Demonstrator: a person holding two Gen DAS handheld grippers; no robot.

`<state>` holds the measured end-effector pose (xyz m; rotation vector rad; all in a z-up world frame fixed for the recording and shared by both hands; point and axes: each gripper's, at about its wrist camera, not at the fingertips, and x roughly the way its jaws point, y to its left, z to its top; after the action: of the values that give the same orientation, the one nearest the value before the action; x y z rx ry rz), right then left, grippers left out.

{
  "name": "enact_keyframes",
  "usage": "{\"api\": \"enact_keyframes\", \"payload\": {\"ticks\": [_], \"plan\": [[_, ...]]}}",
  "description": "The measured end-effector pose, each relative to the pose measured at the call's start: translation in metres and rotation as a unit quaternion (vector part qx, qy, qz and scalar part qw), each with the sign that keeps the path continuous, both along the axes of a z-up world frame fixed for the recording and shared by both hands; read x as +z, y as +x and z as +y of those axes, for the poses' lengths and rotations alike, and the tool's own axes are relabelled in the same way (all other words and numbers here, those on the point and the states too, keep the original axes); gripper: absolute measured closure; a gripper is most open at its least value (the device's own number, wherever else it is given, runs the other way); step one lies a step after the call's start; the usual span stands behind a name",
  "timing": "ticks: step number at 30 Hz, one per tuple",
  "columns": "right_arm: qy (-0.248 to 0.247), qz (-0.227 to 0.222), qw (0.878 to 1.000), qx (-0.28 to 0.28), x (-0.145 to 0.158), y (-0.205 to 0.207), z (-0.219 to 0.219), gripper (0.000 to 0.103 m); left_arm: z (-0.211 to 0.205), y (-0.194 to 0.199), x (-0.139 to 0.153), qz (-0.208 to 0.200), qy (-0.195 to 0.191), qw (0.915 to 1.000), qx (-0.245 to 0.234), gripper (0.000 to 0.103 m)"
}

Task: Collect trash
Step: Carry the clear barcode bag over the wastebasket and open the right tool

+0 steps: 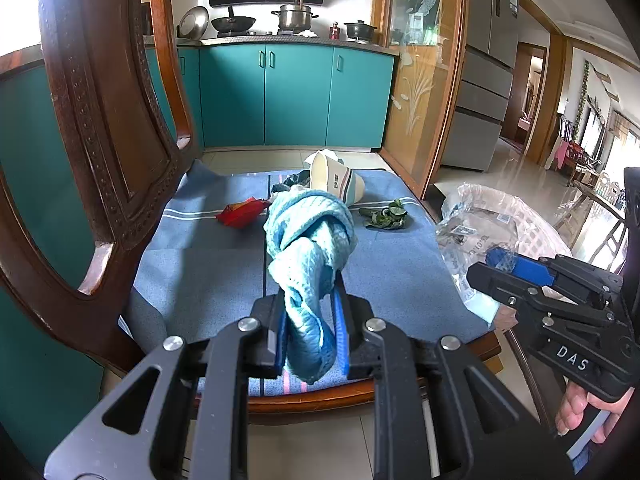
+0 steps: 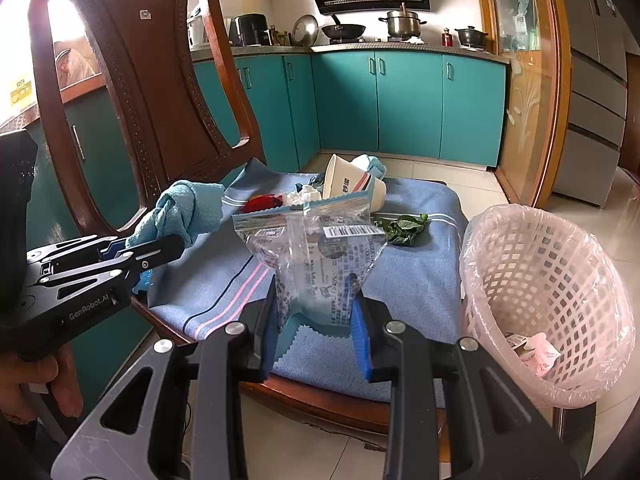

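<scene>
On blue-clothed chair seat (image 2: 416,280), teal kitchen cabinets (image 2: 408,104)

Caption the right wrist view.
Right gripper holding clear wrapper over chair, beside lined bin.

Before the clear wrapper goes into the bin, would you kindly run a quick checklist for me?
1. Right gripper shut on the clear printed plastic wrapper: ok.
2. Left gripper shut on the light blue knotted cloth: ok.
3. Pink lattice wastebasket with plastic liner has room: ok.
4. Wrapper over the basket: not ok, it hangs over the blue chair cushion.
5. Cushion cleared: not ok; paper cup, green leaves and red wrapper remain.
</scene>
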<state>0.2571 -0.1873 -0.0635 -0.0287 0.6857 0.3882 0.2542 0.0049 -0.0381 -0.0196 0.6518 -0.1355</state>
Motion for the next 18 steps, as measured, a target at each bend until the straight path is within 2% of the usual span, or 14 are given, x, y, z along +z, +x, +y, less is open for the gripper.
{"api": "enact_keyframes", "payload": {"ticks": [9,15,18], "plan": [[0.004,-0.018,1.000,-0.020,0.007,0.000,-0.010,0.072,0.001,0.001,-0.003,0.003,0.001,1.0000,0.000,0.083],[-0.008,-0.063,0.990,-0.125,0.027,0.021,-0.076,0.071,0.003,0.001,-0.002,0.003,-0.001,1.0000,0.002,0.083],[0.002,-0.052,0.981,-0.189,0.024,0.038,-0.120,0.070,0.004,0.001,-0.003,0.004,-0.002,1.0000,0.004,0.083]]}}
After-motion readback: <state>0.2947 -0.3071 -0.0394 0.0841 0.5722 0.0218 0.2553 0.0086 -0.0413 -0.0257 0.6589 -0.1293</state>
